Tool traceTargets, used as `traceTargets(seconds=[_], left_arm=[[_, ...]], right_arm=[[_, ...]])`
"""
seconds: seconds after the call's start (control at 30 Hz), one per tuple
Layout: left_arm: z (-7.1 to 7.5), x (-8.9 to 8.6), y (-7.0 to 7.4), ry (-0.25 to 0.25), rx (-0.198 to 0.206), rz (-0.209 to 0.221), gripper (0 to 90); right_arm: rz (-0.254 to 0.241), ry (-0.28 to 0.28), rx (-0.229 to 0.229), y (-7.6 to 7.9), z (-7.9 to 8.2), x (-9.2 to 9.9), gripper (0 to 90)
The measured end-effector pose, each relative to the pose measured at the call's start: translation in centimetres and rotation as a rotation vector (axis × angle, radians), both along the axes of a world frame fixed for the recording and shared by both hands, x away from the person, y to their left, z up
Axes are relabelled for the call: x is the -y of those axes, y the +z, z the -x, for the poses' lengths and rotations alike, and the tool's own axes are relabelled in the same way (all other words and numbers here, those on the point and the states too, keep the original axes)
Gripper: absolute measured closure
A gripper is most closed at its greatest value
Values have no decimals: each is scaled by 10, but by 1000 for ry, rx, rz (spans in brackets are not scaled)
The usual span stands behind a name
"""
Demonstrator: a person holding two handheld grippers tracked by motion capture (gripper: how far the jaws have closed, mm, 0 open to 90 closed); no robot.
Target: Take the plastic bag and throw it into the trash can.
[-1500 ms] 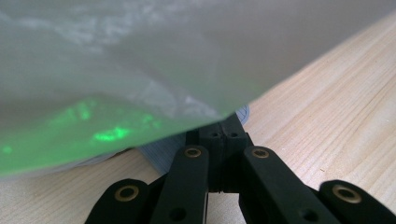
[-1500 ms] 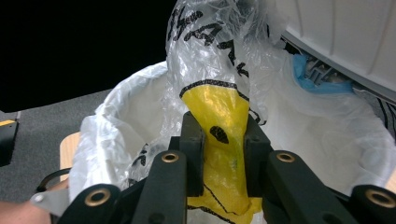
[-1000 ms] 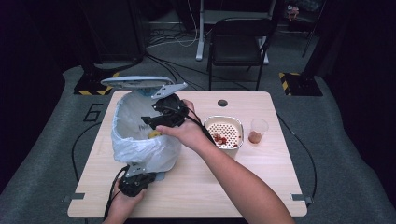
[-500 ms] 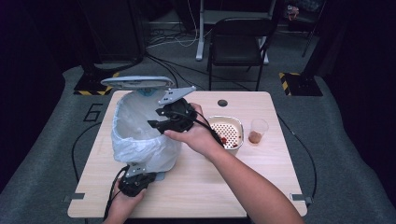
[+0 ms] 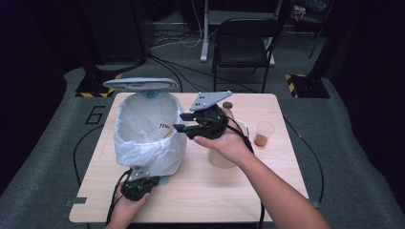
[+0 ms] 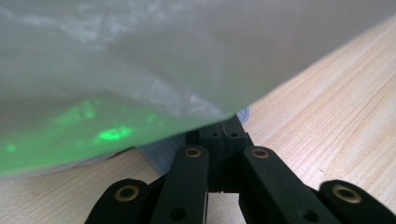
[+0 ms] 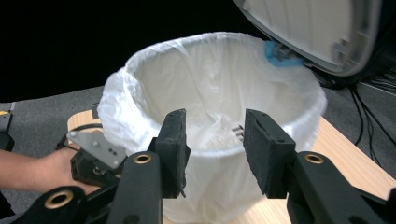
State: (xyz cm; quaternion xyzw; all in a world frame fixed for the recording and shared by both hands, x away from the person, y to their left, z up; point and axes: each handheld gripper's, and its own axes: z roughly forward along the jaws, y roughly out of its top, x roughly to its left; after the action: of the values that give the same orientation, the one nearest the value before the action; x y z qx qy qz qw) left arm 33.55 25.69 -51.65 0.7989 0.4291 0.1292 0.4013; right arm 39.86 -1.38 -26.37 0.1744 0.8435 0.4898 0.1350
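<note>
A bin lined with a white plastic bag (image 5: 143, 129) stands on the left of the wooden table (image 5: 215, 195), its grey lid (image 5: 141, 84) raised at the back. My right gripper (image 5: 180, 122) hovers just right of the bin's rim, open, with nothing between its pads (image 7: 173, 149). In the right gripper view the bag's mouth (image 7: 210, 84) lies straight ahead under the lid (image 7: 317, 28). My left gripper (image 5: 139, 183) is low at the bin's front base. Its jaws (image 6: 224, 135) are shut, tips on a blue-grey pedal (image 6: 163, 156) under the overhanging bag.
A pale bowl (image 5: 222, 160) sits partly hidden behind the right hand. A clear plastic cup (image 5: 264, 133) with something brown in it stands to its right, and a small dark disc (image 5: 228, 105) lies near the far edge. A black chair (image 5: 243, 43) stands behind the table.
My right gripper has drawn back to the right, from over the bag's mouth to beside the rim. A small yellow piece seen at its jaws one second ago is gone. The left gripper stayed put.
</note>
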Motion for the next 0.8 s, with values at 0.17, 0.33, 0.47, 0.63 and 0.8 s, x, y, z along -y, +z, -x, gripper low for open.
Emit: traceTargets(seconds=[0.17,0.33,0.47,0.63,0.8], left_arm=[[2,1,0,34,-3,10,900],[1,1,0,23,-4,11,900],[1,1,0,23,-6,14,900],[1,1,0,22,-4,13,900],[1,1,0,22,-3,11,900]], right_arm=[[14,-44,5,-11,1,21,592],[11,-77,-3,-26,-1,42,597],[1,-108,-4,-33,-1,52,597],[7,-140,-24,-46,-1,63,599],[12,-162,-32,-60,-1,74,609]])
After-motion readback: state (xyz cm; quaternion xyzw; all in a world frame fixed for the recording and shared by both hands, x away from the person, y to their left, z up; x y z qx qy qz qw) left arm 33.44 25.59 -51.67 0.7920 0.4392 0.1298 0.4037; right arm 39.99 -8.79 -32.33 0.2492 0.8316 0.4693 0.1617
